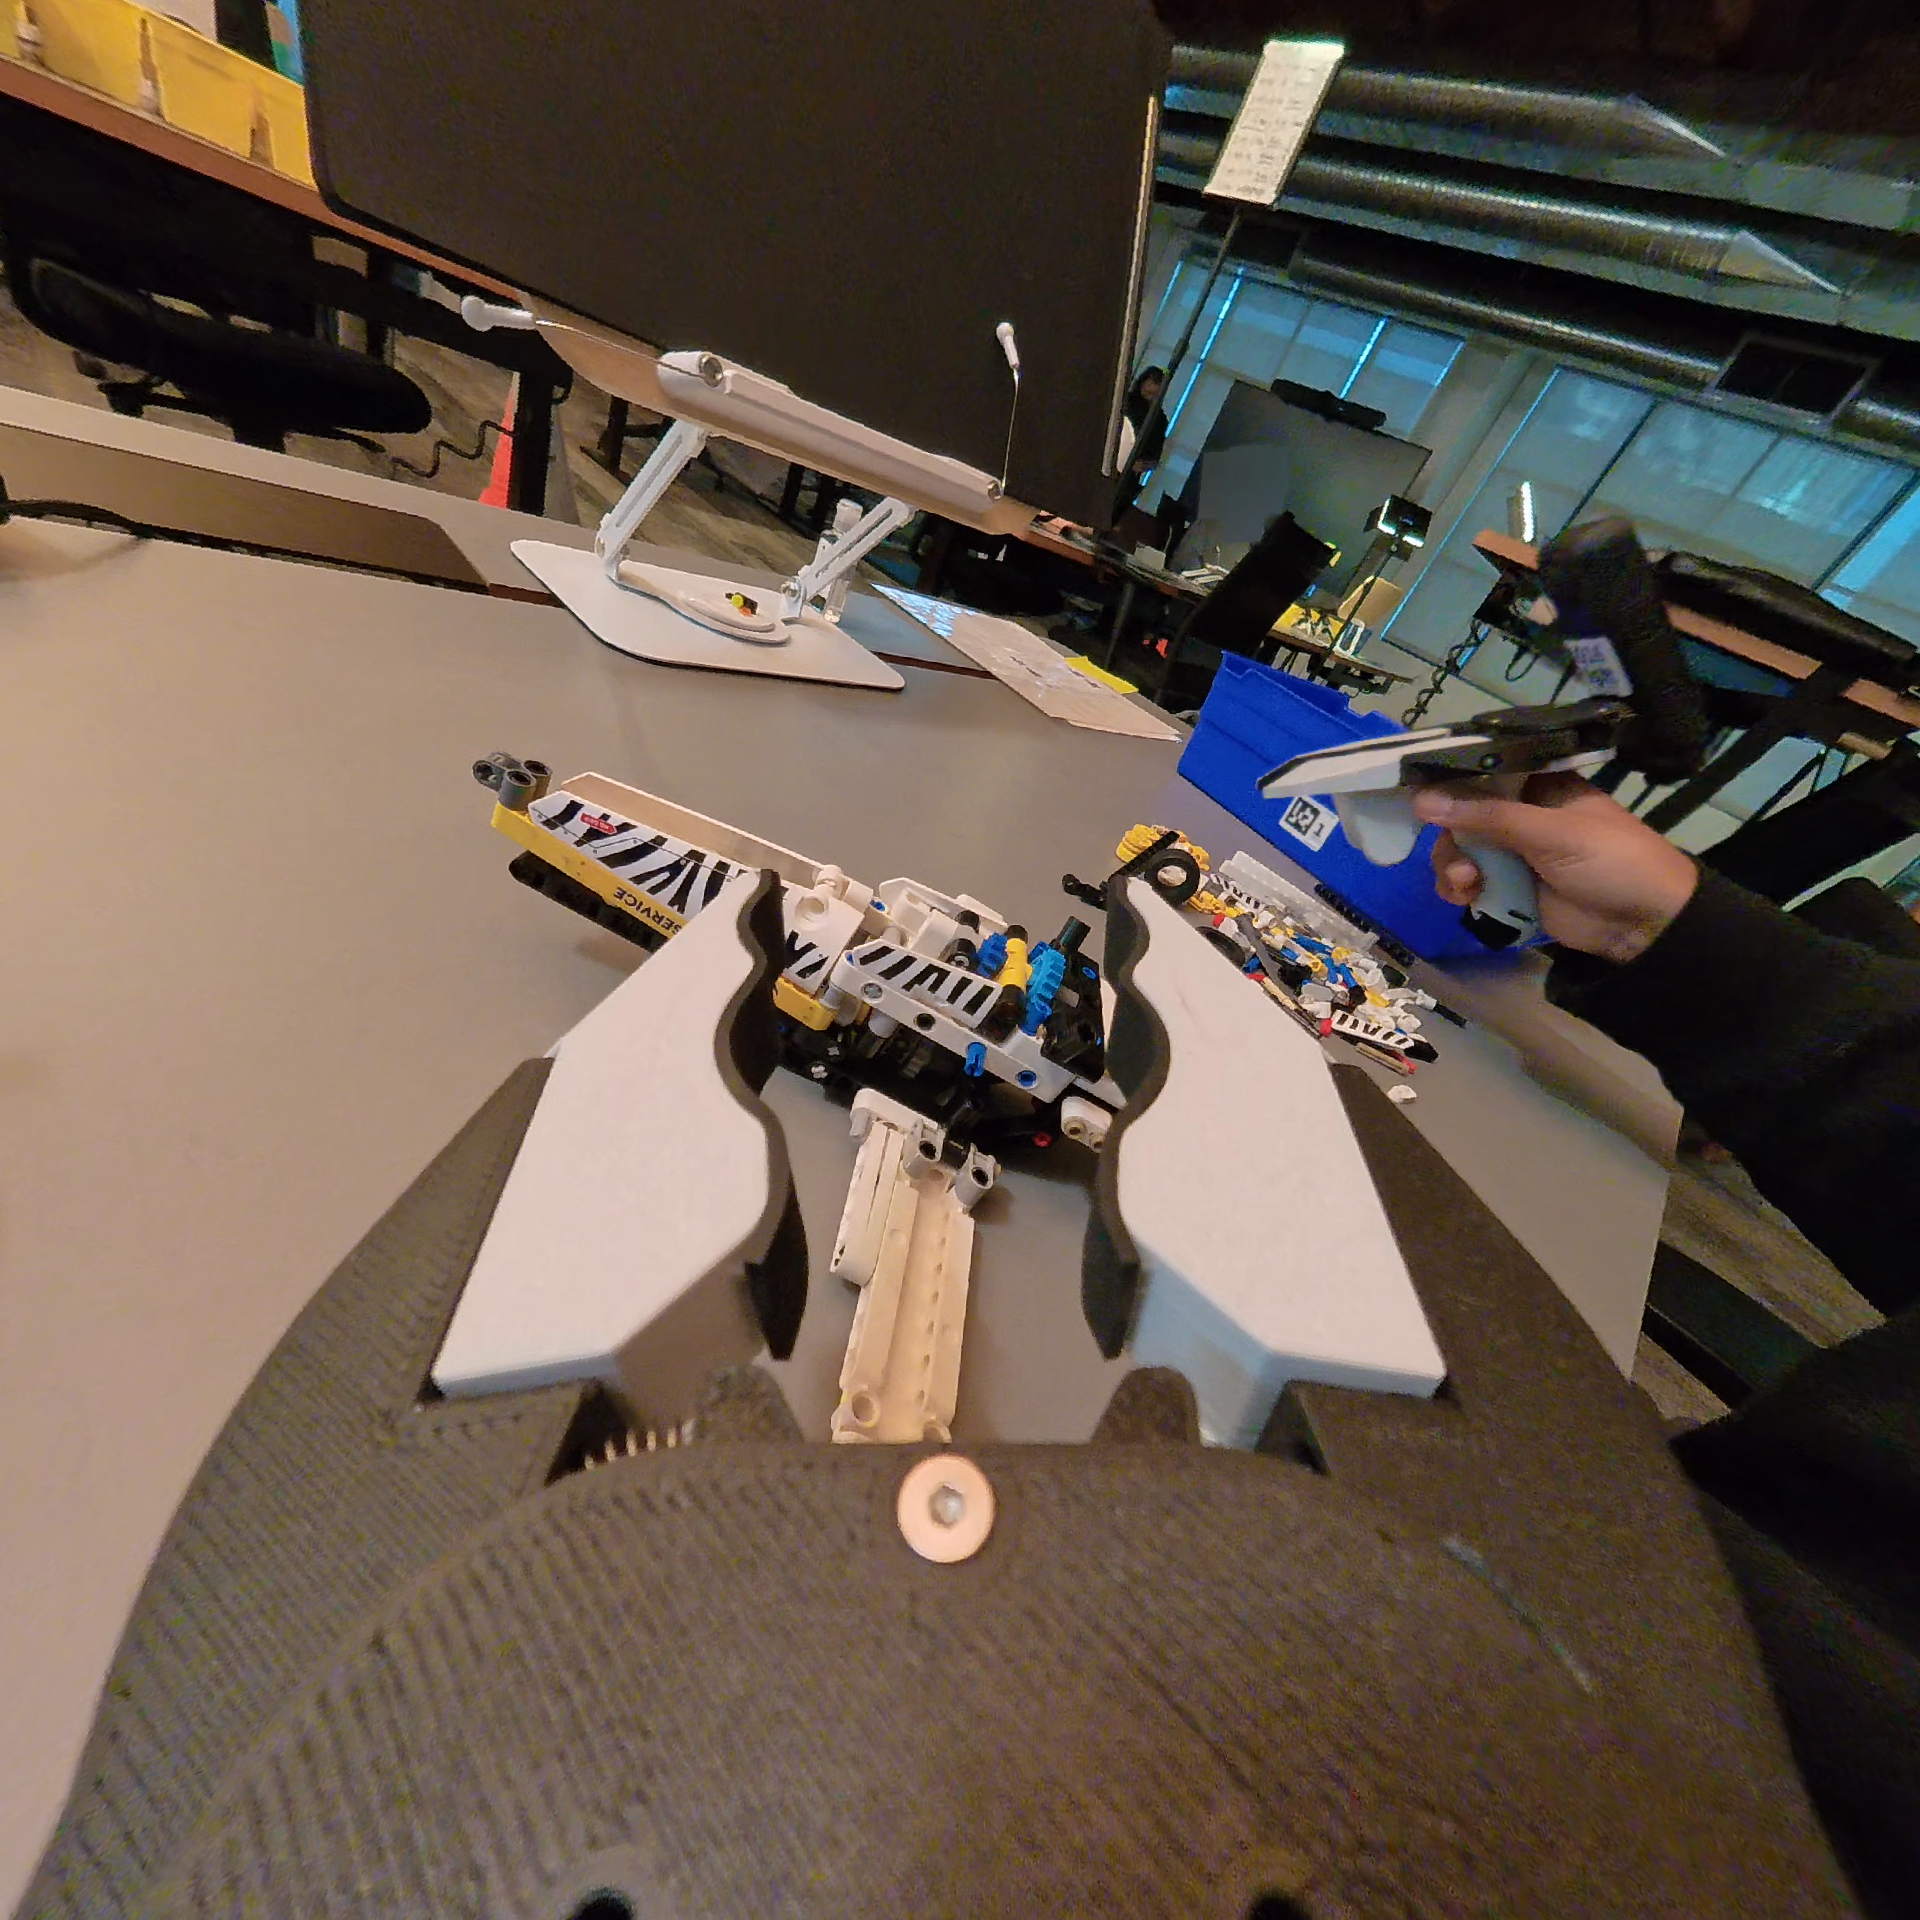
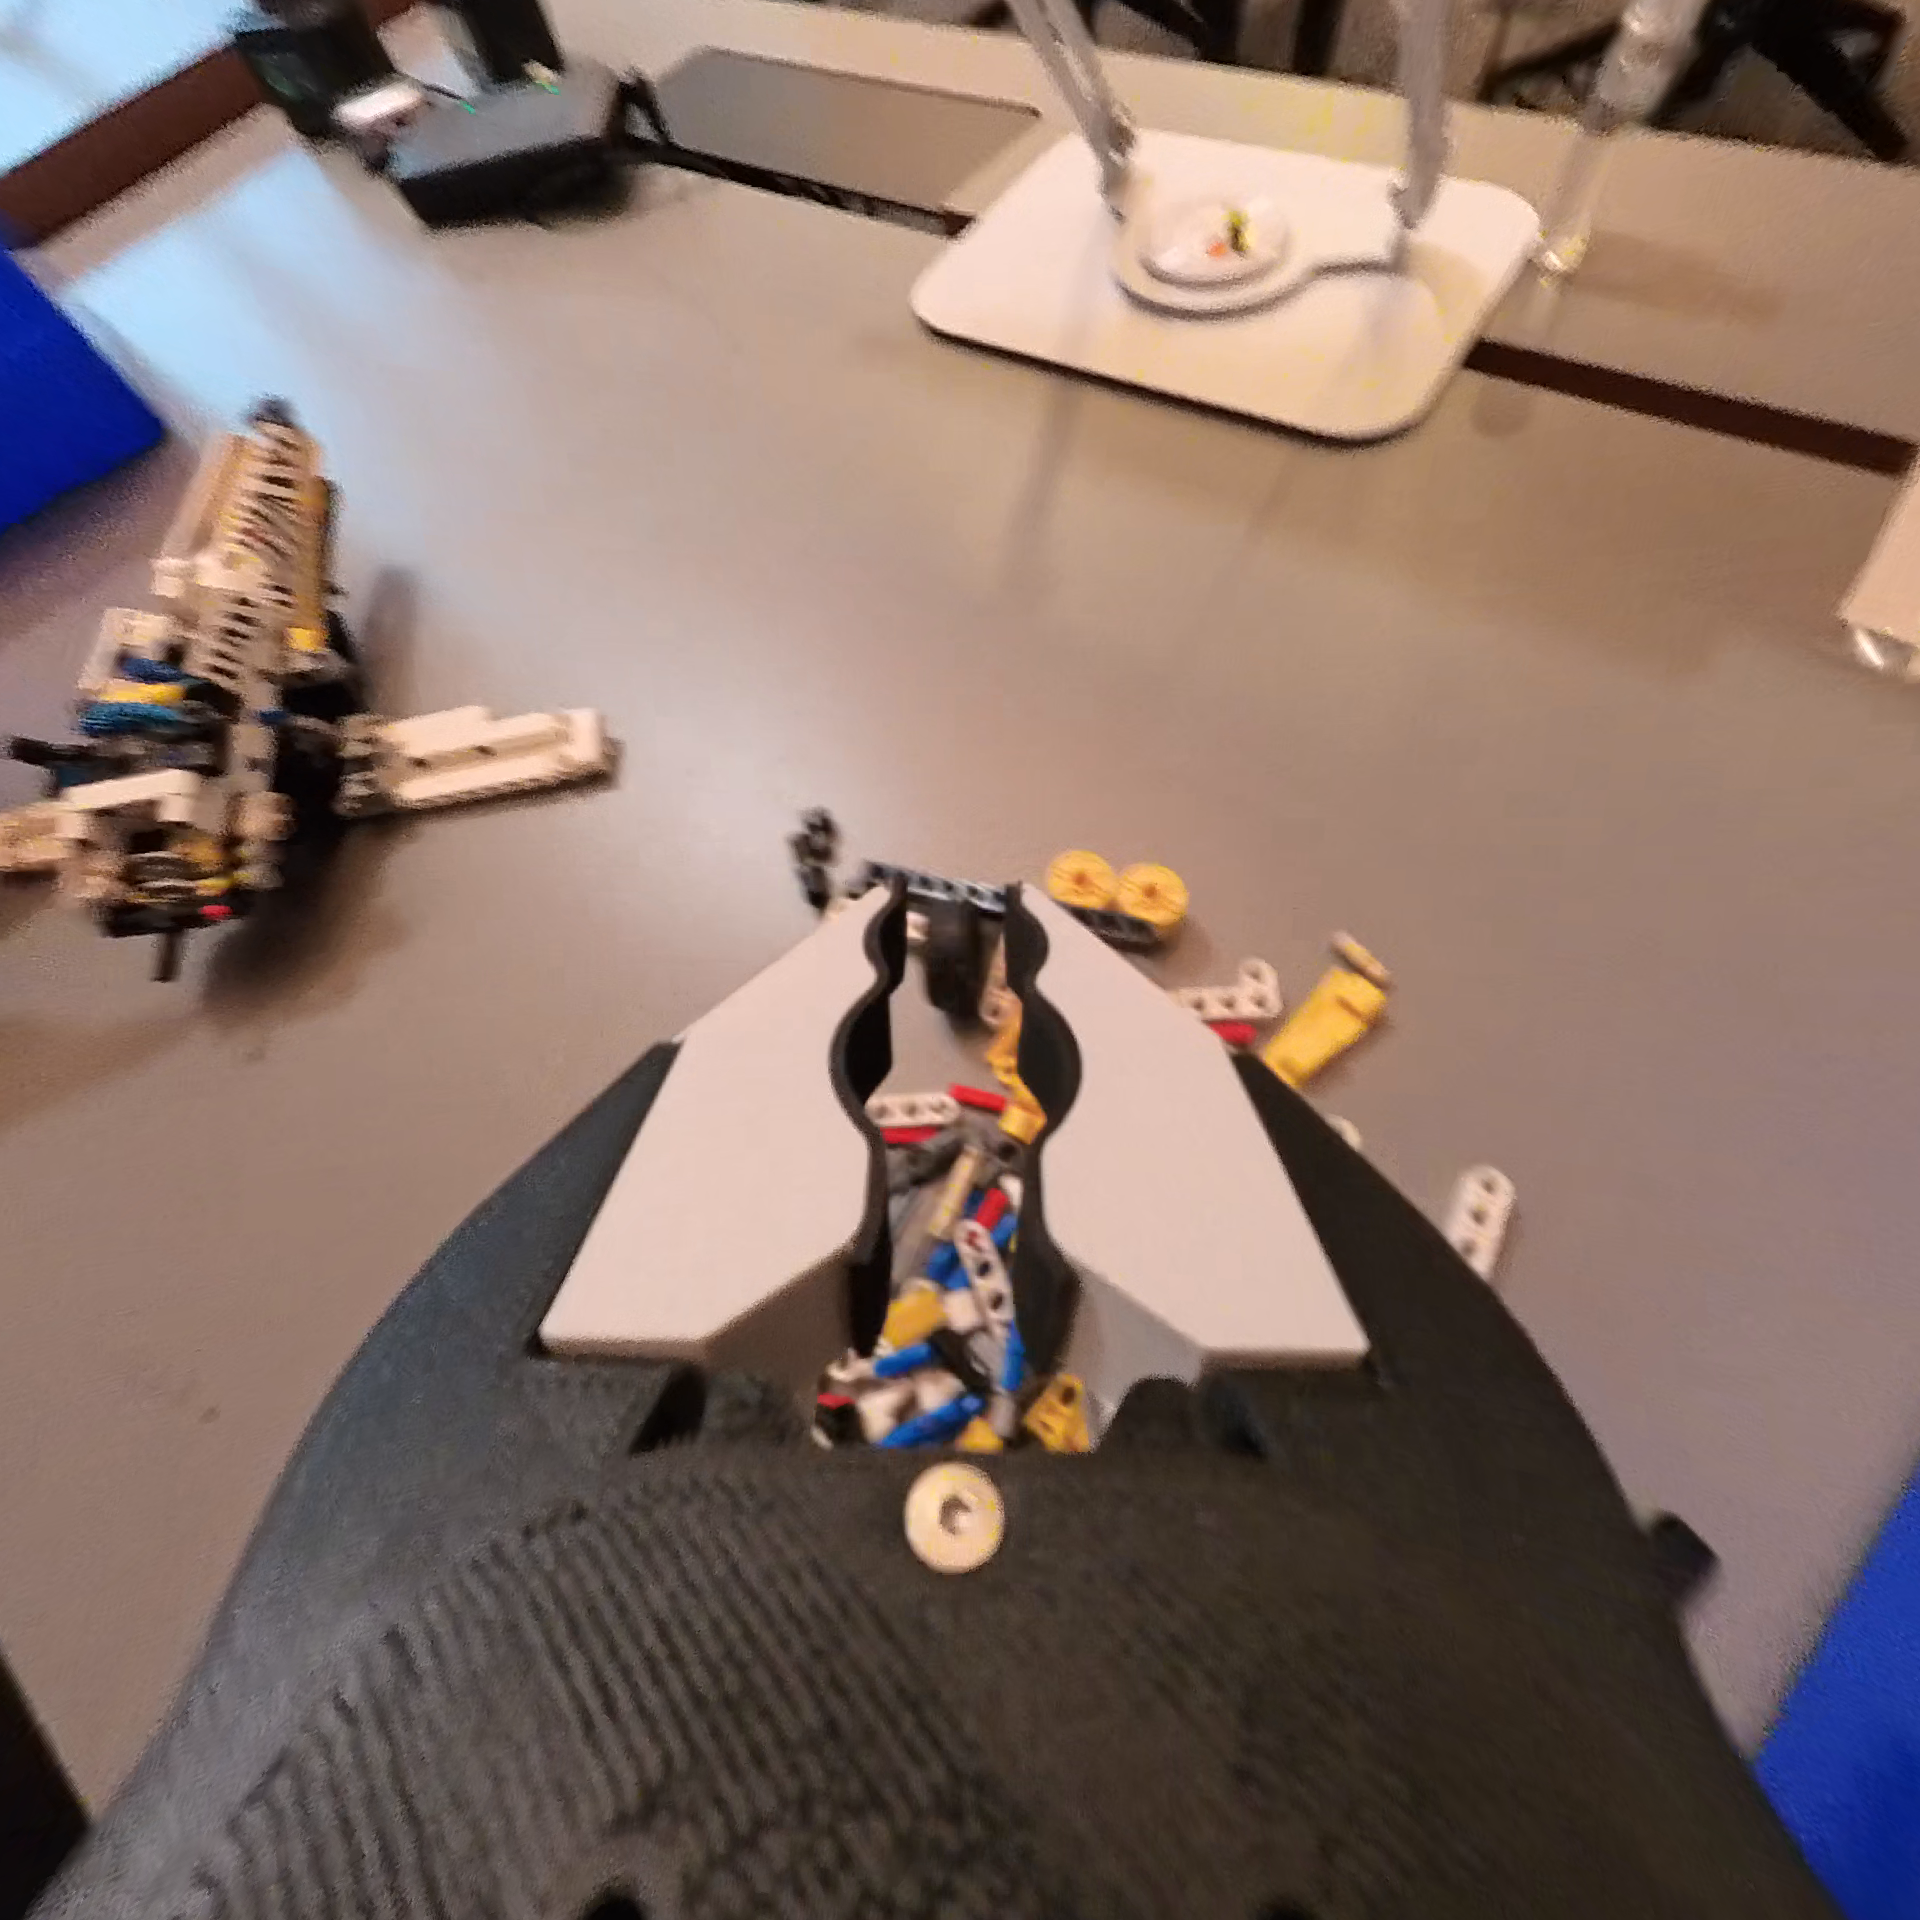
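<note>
A toy brick model (image 1: 914, 977), white and yellow with black stripes, lies on the grey table (image 1: 260, 831). My left gripper (image 1: 945, 904) is open wide. The model shows between its fingertips, and its white wing (image 1: 914, 1278) runs back between the fingers; the pads do not press on it. The model also shows at the left of the right wrist view (image 2: 229, 707). My right gripper (image 2: 951, 909) is open a little and empty above a pile of loose pieces (image 2: 956, 1278). A black tyre (image 2: 951, 966) lies below its tips. The left wrist view shows this gripper (image 1: 1278, 781) raised in a hand.
A blue bin (image 1: 1299, 748) stands behind the pile (image 1: 1309, 966). A white stand (image 1: 707, 623) carries a dark screen (image 1: 727, 208) at the back. Two yellow wheels (image 2: 1117, 888) and scattered pieces lie right of the pile. A black device (image 2: 499, 145) sits far left. Spacing between my two grippers at the tips: around 35 cm.
</note>
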Motion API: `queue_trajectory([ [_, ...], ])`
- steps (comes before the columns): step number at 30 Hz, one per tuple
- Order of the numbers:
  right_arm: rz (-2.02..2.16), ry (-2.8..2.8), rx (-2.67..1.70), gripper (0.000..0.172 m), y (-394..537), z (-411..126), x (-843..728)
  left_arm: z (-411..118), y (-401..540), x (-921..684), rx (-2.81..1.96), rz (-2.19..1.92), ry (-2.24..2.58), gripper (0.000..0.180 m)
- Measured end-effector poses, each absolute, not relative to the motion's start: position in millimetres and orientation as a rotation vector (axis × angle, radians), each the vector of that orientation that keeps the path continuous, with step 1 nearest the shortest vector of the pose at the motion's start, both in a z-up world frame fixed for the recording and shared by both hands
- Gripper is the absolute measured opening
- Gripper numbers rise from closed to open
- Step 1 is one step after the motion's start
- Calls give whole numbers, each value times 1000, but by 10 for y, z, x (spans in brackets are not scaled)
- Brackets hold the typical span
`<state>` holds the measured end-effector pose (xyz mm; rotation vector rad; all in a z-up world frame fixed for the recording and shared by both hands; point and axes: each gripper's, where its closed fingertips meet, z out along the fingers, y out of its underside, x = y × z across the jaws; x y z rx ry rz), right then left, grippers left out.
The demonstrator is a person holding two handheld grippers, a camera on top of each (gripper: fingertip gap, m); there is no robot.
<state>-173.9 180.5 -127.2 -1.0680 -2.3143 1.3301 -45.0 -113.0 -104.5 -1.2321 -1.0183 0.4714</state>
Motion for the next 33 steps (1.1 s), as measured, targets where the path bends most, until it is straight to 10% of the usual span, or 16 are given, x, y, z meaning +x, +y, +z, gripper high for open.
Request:
queue_trajectory([
  [33, 1402, -2474, -440, 14, -408, -1606, -262, -1287, -559, -374, -1530, 411, -974, 60],
])
